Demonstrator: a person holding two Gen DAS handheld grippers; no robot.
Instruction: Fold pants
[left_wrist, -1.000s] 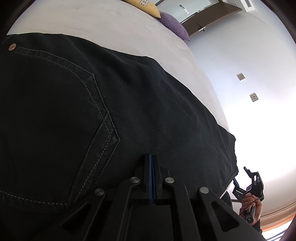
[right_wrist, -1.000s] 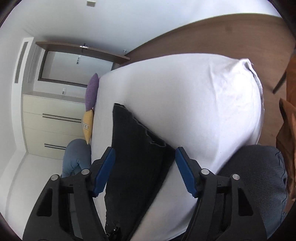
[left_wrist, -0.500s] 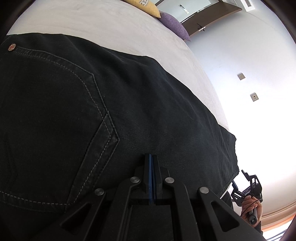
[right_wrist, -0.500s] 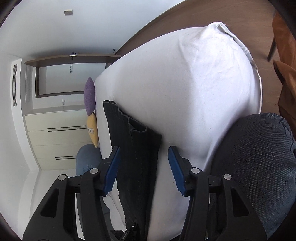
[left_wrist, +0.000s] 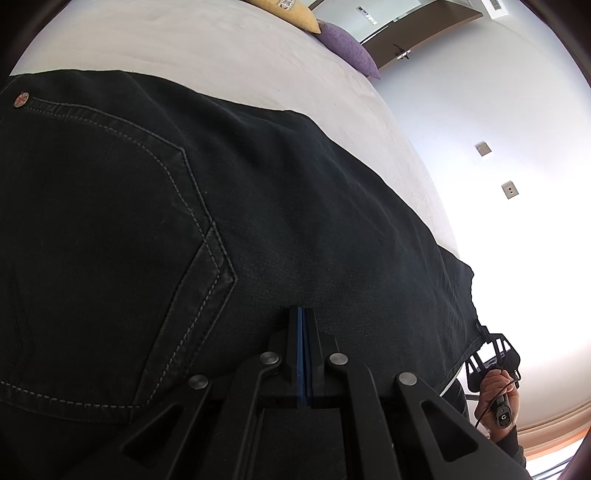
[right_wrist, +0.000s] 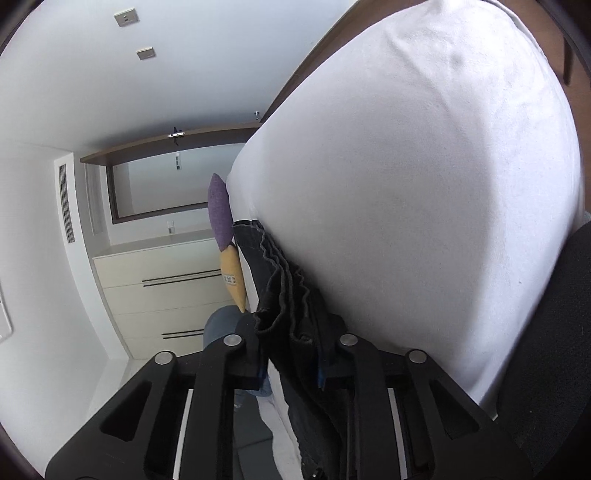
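The right tool (right_wrist: 291, 354) was closing on the bunched hem of the pants (left_wrist: 295, 206), cloth between its pads; the left tool (left_wrist: 302, 354), fully closed, pressed near the back pocket. The pants ran lengthwise along the bed (right_wrist: 424, 184) edge between them

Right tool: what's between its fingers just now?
The bunched hem end of the black pants sits between the right tool fingers, which are closing on it, seen in the right wrist view against the white bed.
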